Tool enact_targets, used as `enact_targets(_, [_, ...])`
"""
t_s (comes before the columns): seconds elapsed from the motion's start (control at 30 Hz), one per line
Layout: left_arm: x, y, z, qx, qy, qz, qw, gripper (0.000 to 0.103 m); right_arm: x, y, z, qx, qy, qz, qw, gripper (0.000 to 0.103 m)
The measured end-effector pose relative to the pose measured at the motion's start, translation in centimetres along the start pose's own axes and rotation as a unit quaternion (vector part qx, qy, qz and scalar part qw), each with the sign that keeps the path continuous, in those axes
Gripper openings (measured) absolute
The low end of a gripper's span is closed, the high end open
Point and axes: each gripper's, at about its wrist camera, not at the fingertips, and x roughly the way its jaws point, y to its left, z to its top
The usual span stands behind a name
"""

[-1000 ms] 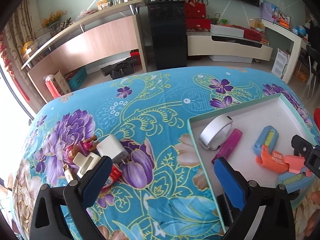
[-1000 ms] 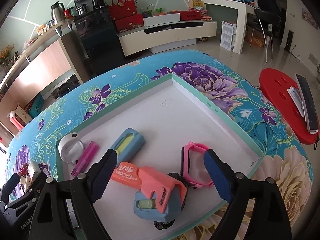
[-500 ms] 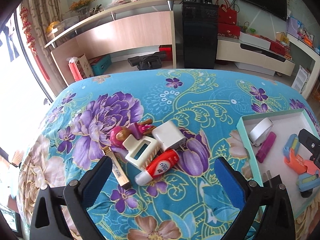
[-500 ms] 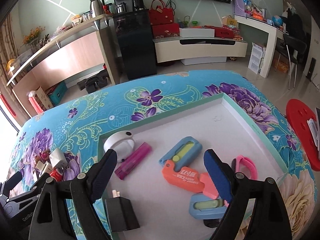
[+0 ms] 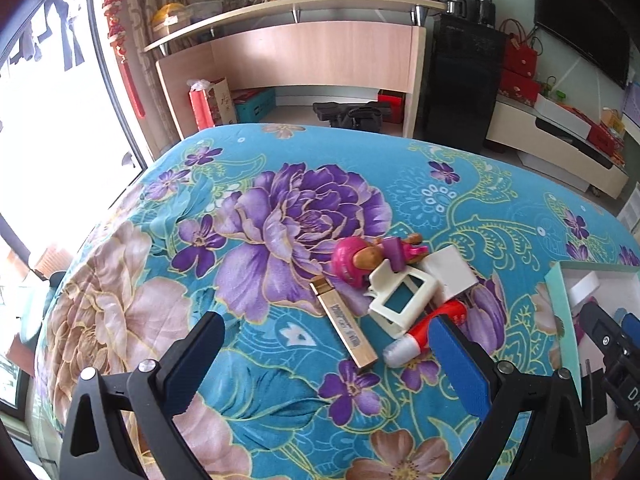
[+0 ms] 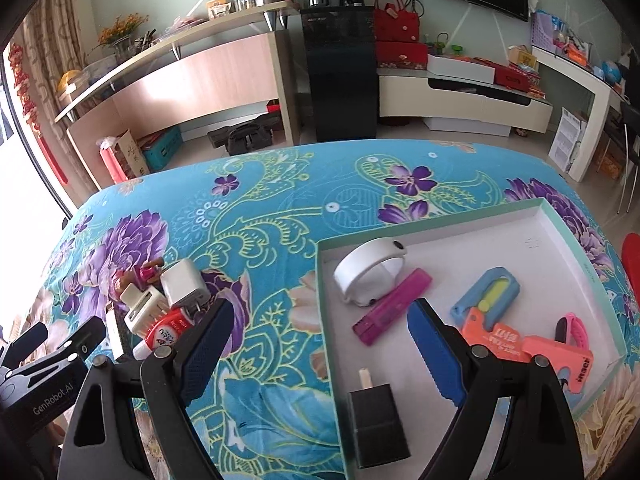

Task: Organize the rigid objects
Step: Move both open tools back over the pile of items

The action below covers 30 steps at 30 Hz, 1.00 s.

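A pile of small objects lies on the floral cloth: a pink doll [image 5: 362, 260], a white frame clip [image 5: 402, 302], a white charger [image 5: 450, 270], a red-and-white tube [image 5: 424, 338] and a gold bar [image 5: 346, 326]. My left gripper [image 5: 326, 364] is open and empty, just in front of the pile. The pile also shows in the right wrist view [image 6: 160, 304]. My right gripper [image 6: 320, 354] is open and empty over the left rim of the teal tray [image 6: 432, 218], which holds a white band [image 6: 370, 270], a magenta stick [image 6: 394, 306], a black charger [image 6: 378, 424] and cutters [image 6: 486, 292].
The left gripper's body [image 6: 44, 372] shows at the left edge of the right wrist view. The right gripper's body [image 5: 612, 360] shows at the right edge of the left wrist view. The table's near-left edge drops toward a window [image 5: 52, 120]. A red stool [image 6: 632, 256] stands right of the table.
My left gripper swung left, from over the tray's edge to face the loose pile. My right gripper pulled back and left, so the tray's left rim and the black charger now show.
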Motion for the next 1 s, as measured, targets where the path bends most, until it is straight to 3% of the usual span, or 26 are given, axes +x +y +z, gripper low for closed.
enact_targets(0.3, [0.7,4.7,-0.2,-0.060,0.000,0.025,0.9979,0.103,0.9,3.2,-1.1,-0.046,0.005,0.019,0.999,0.089])
enact_targets(0.6, [2.0,7.7,-0.8,-0.102,0.019,0.012,0.9946,0.103,1.8,5.6,-1.6,-0.078,0.025,0.010,0.997,0.089])
enact_targets(0.77, [2.4,9.3,-1.1,-0.124,0.023,0.015,0.9919,0.103,1.8,7.2,-1.2,-0.119,0.020,-0.022,0.992,0.089])
enact_targets(1.0, [2.9,9.6,-1.2,-0.126,0.024,0.000,0.9917,0.103,3.0,8.0,-0.5,-0.147,0.049,0.000,0.988,0.089])
